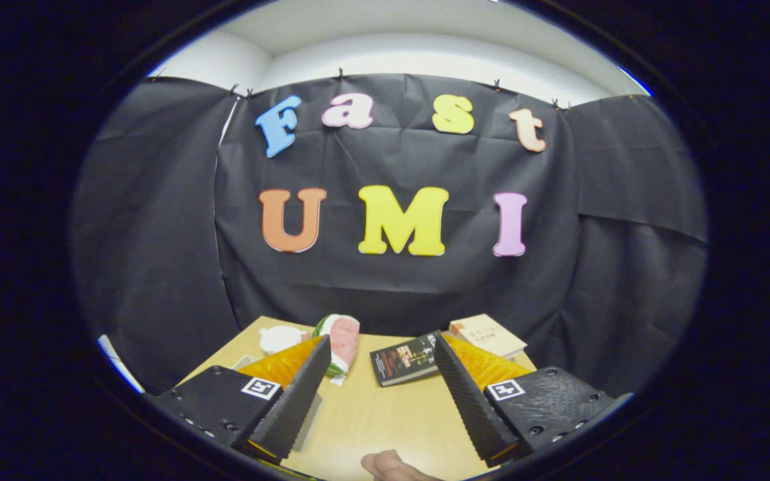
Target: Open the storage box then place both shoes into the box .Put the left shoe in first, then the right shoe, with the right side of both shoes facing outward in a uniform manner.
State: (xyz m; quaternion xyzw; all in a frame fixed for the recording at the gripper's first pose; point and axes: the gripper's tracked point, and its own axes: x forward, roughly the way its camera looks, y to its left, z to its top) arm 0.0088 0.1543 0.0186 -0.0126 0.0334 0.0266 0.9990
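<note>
My gripper [380, 341] is open and held above the light wooden table [385, 414], looking level toward the back wall. Its two fingers stand wide apart with only bare tabletop between them. A pale grey flat thing [310, 419] peeks out from under the left finger; I cannot tell what it is. Part of a hand [392, 466] shows at the near edge, between the finger bases.
At the back of the table lie a white soft toy [279, 338], a pink and green soft toy [343, 339], a black book [404, 359] and a tan book [488, 334]. The black cloth wall hangs just behind them.
</note>
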